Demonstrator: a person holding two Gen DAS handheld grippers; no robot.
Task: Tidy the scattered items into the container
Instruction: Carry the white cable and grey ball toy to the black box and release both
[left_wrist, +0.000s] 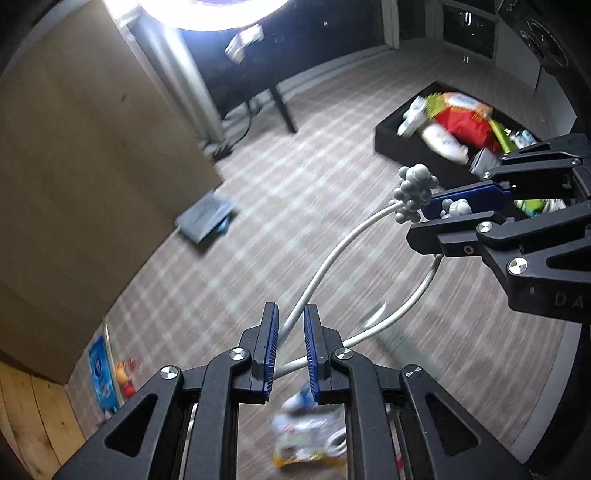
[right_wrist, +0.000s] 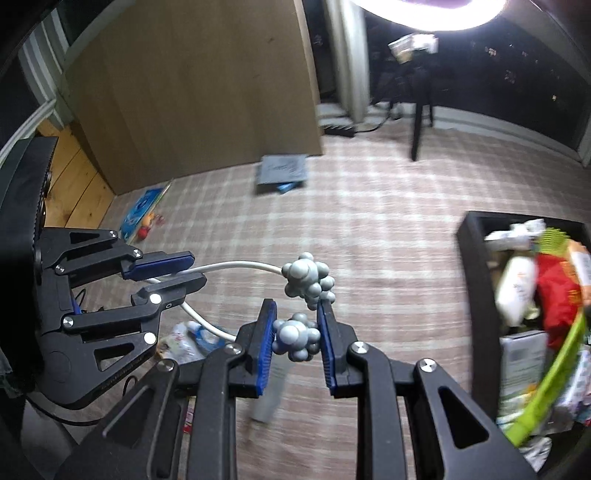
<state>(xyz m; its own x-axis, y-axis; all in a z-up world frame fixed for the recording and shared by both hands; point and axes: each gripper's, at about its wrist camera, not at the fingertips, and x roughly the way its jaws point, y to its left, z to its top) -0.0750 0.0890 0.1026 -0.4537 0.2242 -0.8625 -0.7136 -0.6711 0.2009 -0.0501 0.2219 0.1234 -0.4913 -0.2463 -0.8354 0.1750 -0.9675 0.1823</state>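
Observation:
A massager with two curved white arms (left_wrist: 332, 254) and grey knobbly balls (left_wrist: 415, 188) hangs above the checked carpet. My left gripper (left_wrist: 290, 314) is shut on the white arms where they cross; it also shows in the right wrist view, left gripper (right_wrist: 195, 270). The right gripper (right_wrist: 296, 314) is shut on one knobbly ball (right_wrist: 295, 336), while the other ball (right_wrist: 306, 277) sticks out just past its fingers. From the left wrist view, the right gripper (left_wrist: 424, 218) comes in from the right. The black container (right_wrist: 469, 258) sits on the floor to the right, the same container (left_wrist: 388, 136) at far right.
The container holds a red bag (right_wrist: 557, 295), a white bottle (right_wrist: 515, 291) and green items. On the carpet lie a grey folder (right_wrist: 282, 171), a snack packet (right_wrist: 184, 341), a blue book with a small toy (right_wrist: 142, 210). A wooden panel (right_wrist: 192, 92) and a table leg (right_wrist: 417, 129) stand behind.

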